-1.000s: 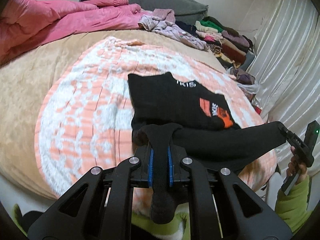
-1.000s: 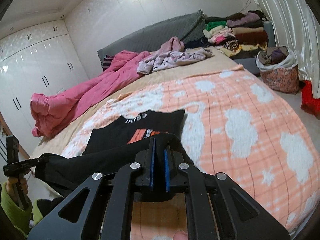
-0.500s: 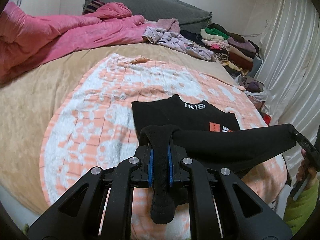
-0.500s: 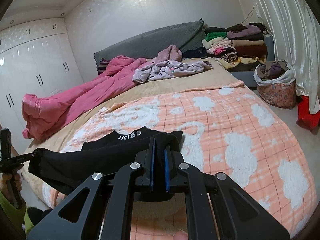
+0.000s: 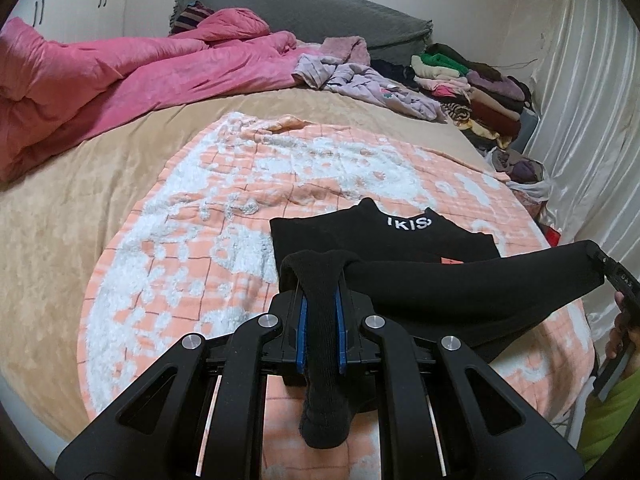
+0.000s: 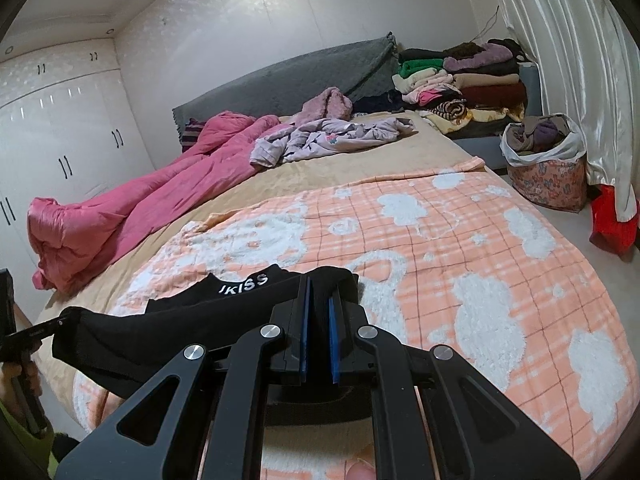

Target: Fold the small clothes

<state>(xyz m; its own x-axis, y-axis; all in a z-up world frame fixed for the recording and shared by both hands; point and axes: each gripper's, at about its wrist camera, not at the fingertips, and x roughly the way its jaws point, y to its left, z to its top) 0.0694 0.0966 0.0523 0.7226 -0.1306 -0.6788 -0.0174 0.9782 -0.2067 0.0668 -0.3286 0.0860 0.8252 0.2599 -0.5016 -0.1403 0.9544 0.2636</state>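
Note:
A small black top (image 5: 384, 240) with white "IKISS" lettering lies on the orange-and-white blanket (image 5: 248, 184); it also shows in the right wrist view (image 6: 244, 284). Its lower hem (image 5: 460, 284) is lifted and stretched taut between both grippers, folded up over the body. My left gripper (image 5: 320, 304) is shut on one hem corner, cloth hanging out behind the blue pads. My right gripper (image 6: 318, 304) is shut on the other corner; it shows at the right edge of the left wrist view (image 5: 612, 276).
A pink duvet (image 5: 120, 76) and loose lilac clothes (image 5: 360, 80) lie at the bed's head. Folded clothes are stacked at the far right (image 6: 464, 84). A floral basket (image 6: 548, 168) stands on the floor by the curtain. White wardrobes (image 6: 60, 128) are on the left.
Both grippers have carried the stretched hem forward over the top toward its collar, covering the orange print almost entirely. Both stay shut on the cloth.

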